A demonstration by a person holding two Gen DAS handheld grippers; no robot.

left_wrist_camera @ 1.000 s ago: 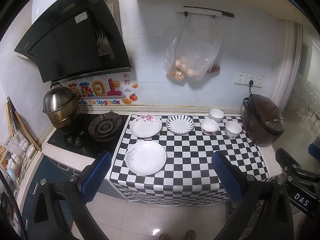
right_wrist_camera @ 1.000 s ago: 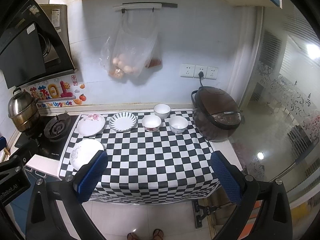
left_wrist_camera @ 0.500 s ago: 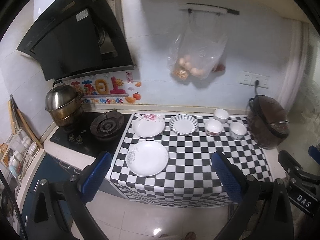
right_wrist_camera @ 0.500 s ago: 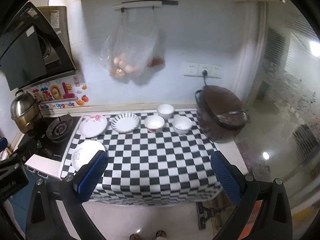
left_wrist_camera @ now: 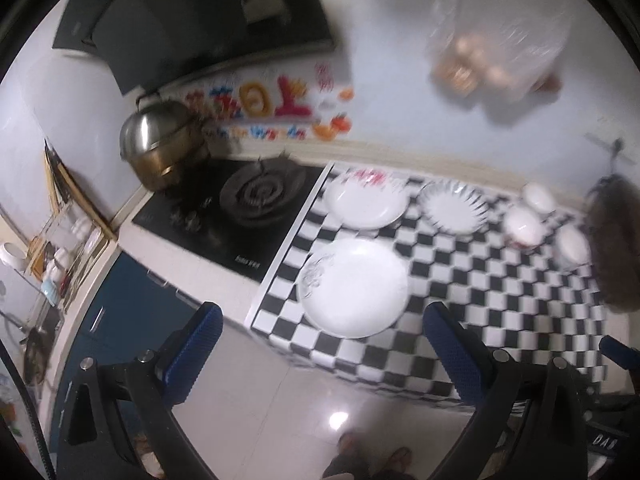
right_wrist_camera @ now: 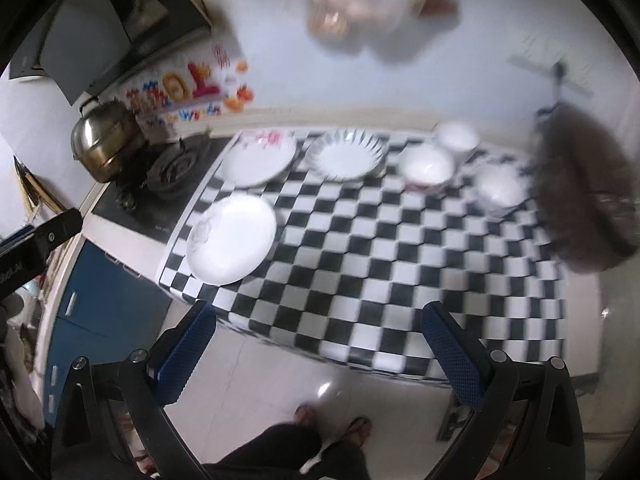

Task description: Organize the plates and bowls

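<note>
On the checkered counter (left_wrist_camera: 460,280) lie three plates: a large white plate (left_wrist_camera: 354,286) at the front left, a pink-flowered plate (left_wrist_camera: 366,200) behind it, and a blue-rimmed plate (left_wrist_camera: 454,208) to its right. Three small bowls (left_wrist_camera: 524,226) cluster at the back right. The same plates (right_wrist_camera: 232,238) and bowls (right_wrist_camera: 428,168) show in the right wrist view. My left gripper (left_wrist_camera: 320,354) is open and empty, in front of the counter edge. My right gripper (right_wrist_camera: 316,350) is open and empty, also off the counter's front edge.
A gas hob (left_wrist_camera: 256,196) with a steel pot (left_wrist_camera: 164,148) lies left of the counter. A brown rice cooker (right_wrist_camera: 584,200) stands at the right end. A bag of eggs (left_wrist_camera: 496,52) hangs on the wall. Tiled floor and the person's feet (right_wrist_camera: 332,428) are below.
Both grippers have moved closer to the counter and tilted downward; the views are blurred with motion. The plates and bowls have not moved.
</note>
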